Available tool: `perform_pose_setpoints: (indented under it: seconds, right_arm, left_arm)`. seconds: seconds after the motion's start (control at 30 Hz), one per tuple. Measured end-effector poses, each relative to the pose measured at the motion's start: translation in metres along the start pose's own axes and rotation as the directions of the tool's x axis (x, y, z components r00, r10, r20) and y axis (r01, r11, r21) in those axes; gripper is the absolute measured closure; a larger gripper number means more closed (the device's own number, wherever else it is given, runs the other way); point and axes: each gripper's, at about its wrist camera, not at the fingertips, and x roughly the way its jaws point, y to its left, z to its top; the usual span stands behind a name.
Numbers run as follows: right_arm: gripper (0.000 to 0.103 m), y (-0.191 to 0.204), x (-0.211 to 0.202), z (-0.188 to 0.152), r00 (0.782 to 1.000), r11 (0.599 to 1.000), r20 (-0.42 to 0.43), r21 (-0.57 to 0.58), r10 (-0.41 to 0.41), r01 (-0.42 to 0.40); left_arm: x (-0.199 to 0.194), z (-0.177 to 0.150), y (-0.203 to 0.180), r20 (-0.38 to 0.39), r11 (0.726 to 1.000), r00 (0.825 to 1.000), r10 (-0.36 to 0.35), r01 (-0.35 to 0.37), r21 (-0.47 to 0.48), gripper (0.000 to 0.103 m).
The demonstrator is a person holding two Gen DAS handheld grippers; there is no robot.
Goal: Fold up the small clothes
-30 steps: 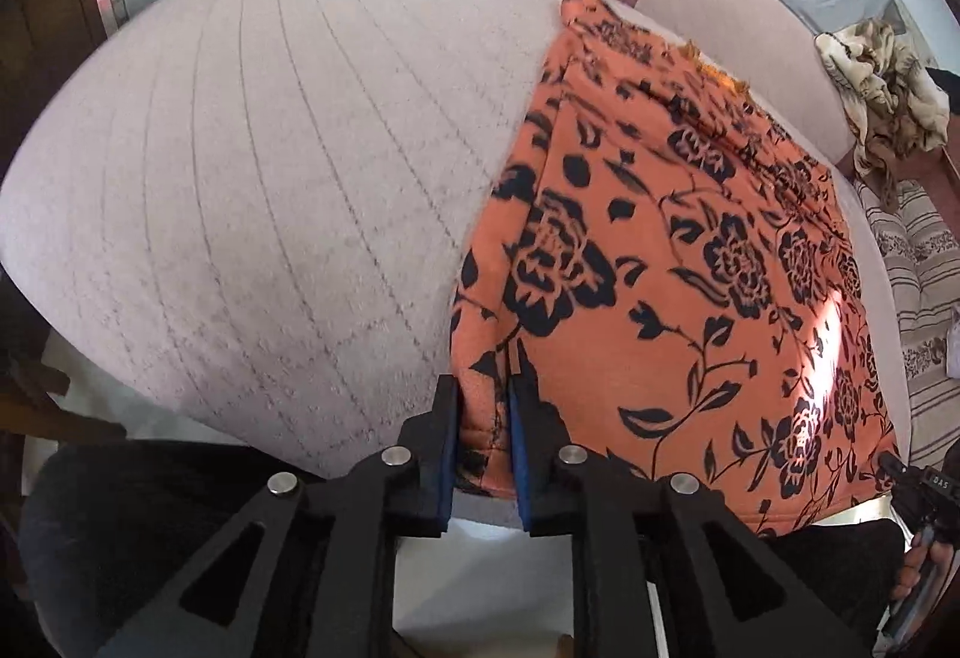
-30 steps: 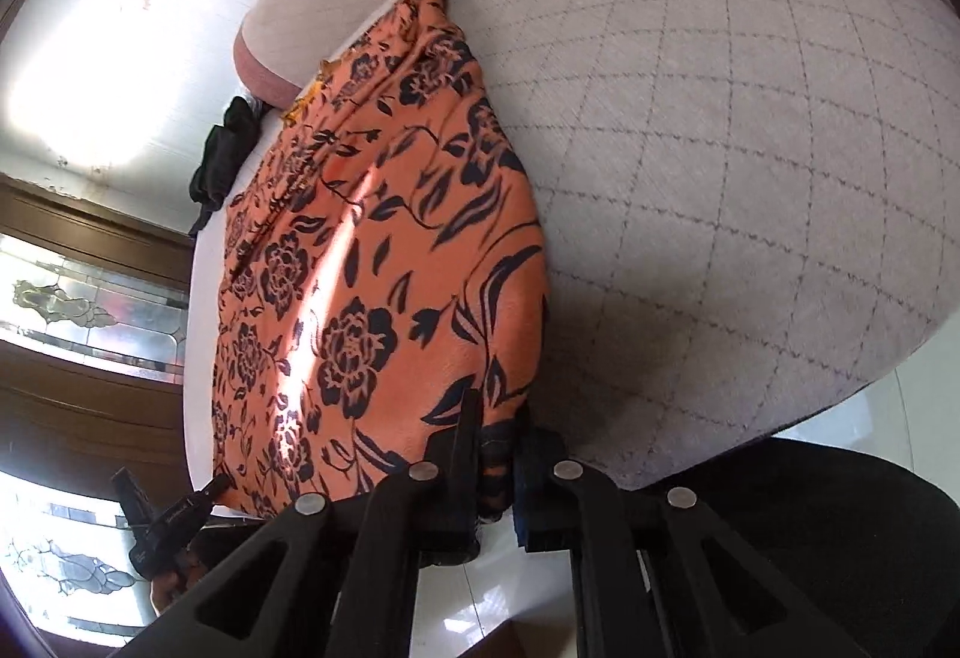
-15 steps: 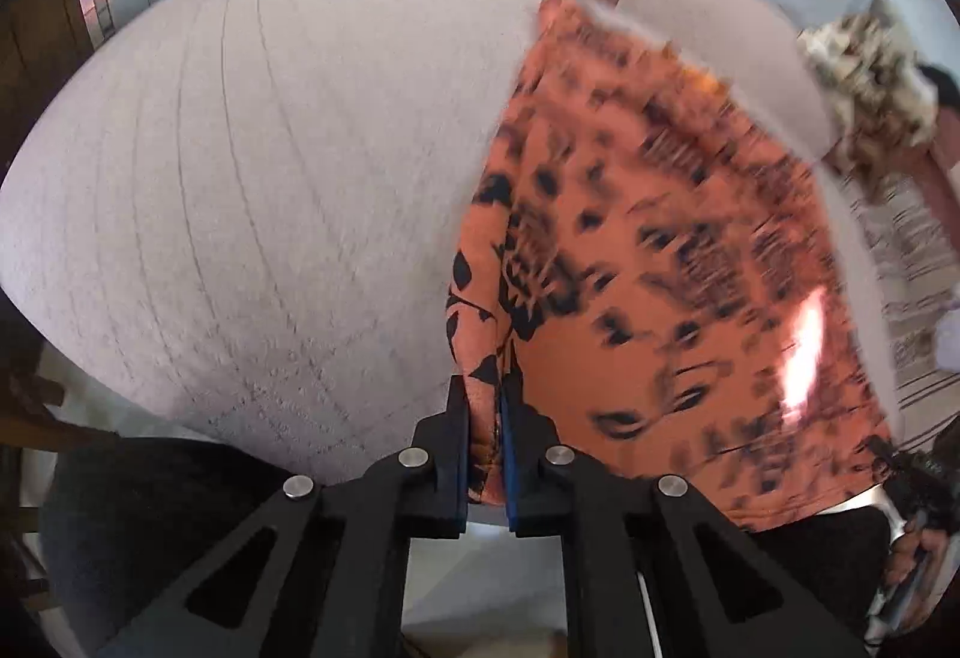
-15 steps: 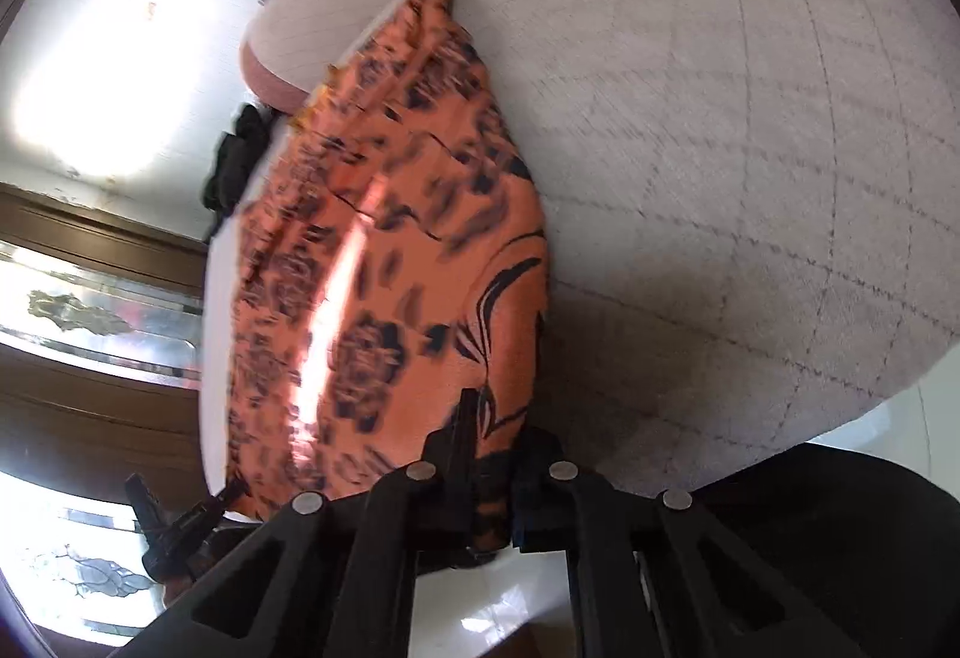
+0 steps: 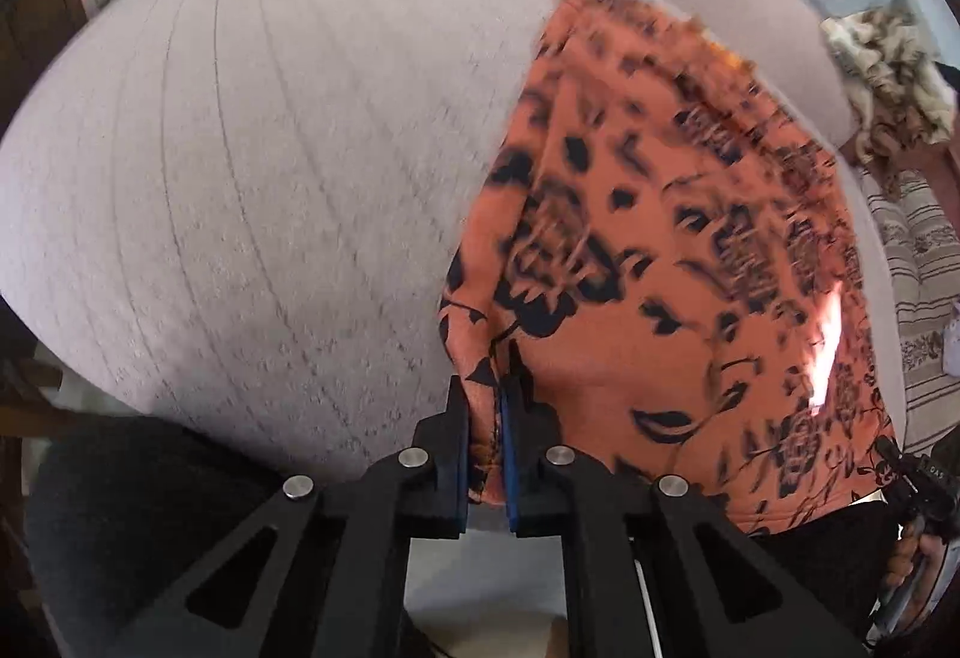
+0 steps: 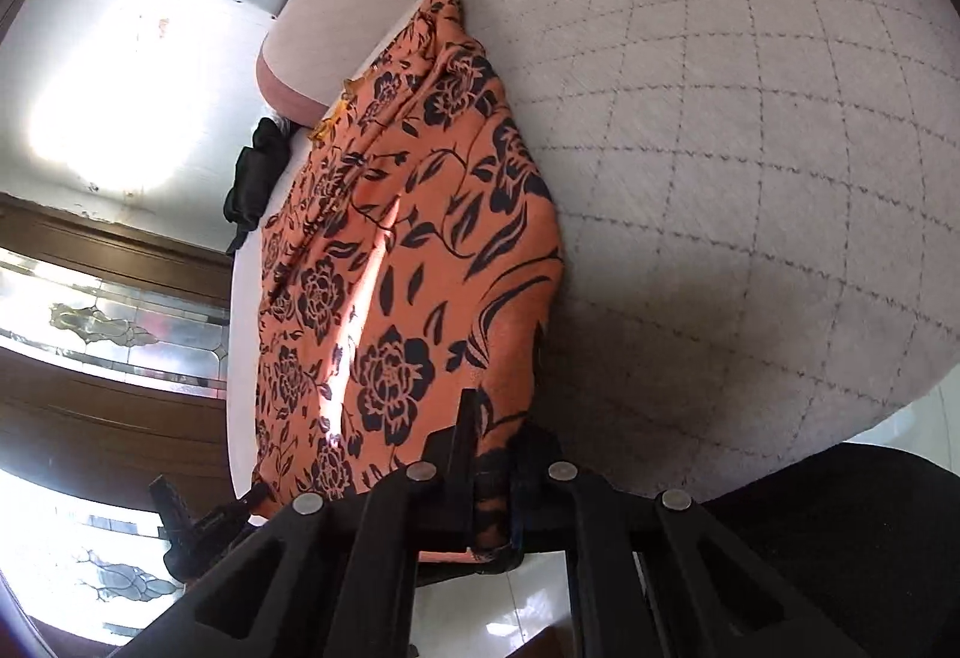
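Here's our orange floral garment (image 5: 678, 262) — black roses and vines on a soft, slightly fuzzy-looking knit — lying flat and long on the bed (image 5: 270, 166), its near hem hanging at the bed's front edge. We've got both near corners pinched: the left gripper (image 5: 485, 454) has its jaws closed on the hem's left corner, and the right gripper (image 6: 492, 484) has its jaws clamped on the right corner, cloth bunched between them. As we judge it, the fold is only starting: the piece looks laid out as one long panel (possibly already doubled lengthwise, hard to tell), and the near edge has yet to be carried toward the far end by the pillow (image 6: 300, 27).

Out from there — the bed cover is pale pinkish-grey, quilted in a stitched diamond grid, napped and matte. A strip of sunlight cuts across the print. Beyond the far edge we see a dark black garment (image 6: 255, 178) heaped up, and off to the right a crumpled cream patterned cloth (image 5: 888, 81).
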Motion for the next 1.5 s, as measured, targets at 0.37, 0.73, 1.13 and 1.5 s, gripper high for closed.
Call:
perform_pose_setpoints:
  seconds: [0.37, 0.73, 1.13, 1.5]
  right_arm:
    - [0.096, 0.004, 0.011, 0.011, 0.999, 1.000, -0.034, 0.002, -0.012, 0.012]
    - [0.096, 0.108, 0.008, 0.162, 0.975, 0.966, 0.124, -0.203, 0.187, -0.159]
    - [0.031, 0.087, 0.096, 0.248, 0.970, 0.994, 0.244, -0.100, -0.021, 0.047]
    - [0.031, 0.065, 0.120, 0.225, 0.983, 0.964, 0.139, -0.221, -0.118, 0.147]
  left_arm:
    - [-0.007, 0.016, -0.011, 0.009, 1.000, 1.000, 0.007, -0.007, 0.023, 0.094]
    - [-0.077, 0.192, -0.088, 0.328, 0.974, 0.929, -0.171, 0.110, 0.196, 0.094]
    - [0.024, 0.307, -0.059, 0.312, 0.999, 0.949, 0.036, -0.029, -0.027, 0.048]
    - [0.064, 0.192, -0.065, 0.143, 0.995, 0.988, -0.052, 0.040, 0.090, 0.027]
